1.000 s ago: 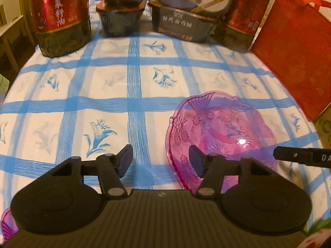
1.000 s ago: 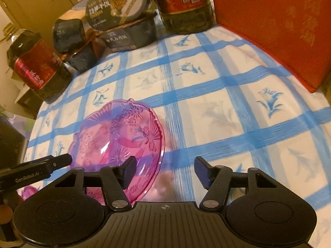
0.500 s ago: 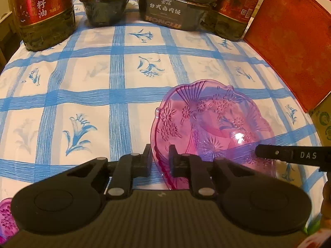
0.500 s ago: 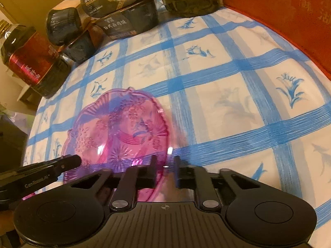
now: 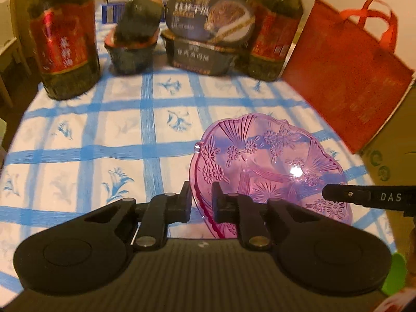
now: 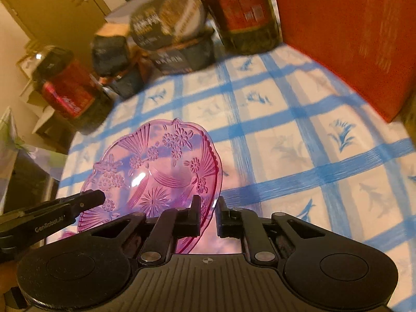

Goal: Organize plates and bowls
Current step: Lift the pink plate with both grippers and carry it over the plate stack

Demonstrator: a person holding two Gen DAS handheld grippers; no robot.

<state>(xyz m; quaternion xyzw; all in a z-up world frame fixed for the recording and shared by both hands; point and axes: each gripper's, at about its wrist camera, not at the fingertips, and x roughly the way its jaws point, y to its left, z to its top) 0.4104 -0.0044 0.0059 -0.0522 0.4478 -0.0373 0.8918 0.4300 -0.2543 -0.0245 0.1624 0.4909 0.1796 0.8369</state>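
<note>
The pink patterned plate [image 5: 270, 171] is sitting tilted over the blue-checked tablecloth [image 5: 109, 140], and it looks to be coming up off the cloth rather than lying flat. The left gripper [image 5: 201, 204] is pinching the plate's near-left rim between its closed-in fingers, and the right gripper [image 6: 209, 217] is clamping the opposite near edge the same way, so both are sharing the load. By my judgement, the lifting step is in hand: the plate is being carried toward wherever the dishes are being stacked. The next move is calling for both hands to travel together at matching height, since the rim grips are narrow and the slick plastic could twist out. Oil bottles [image 5: 65, 44], boxed meals [image 5: 208, 39] and a red bag [image 5: 348, 72] are crowding the table's far end, well apart from the plate.
</note>
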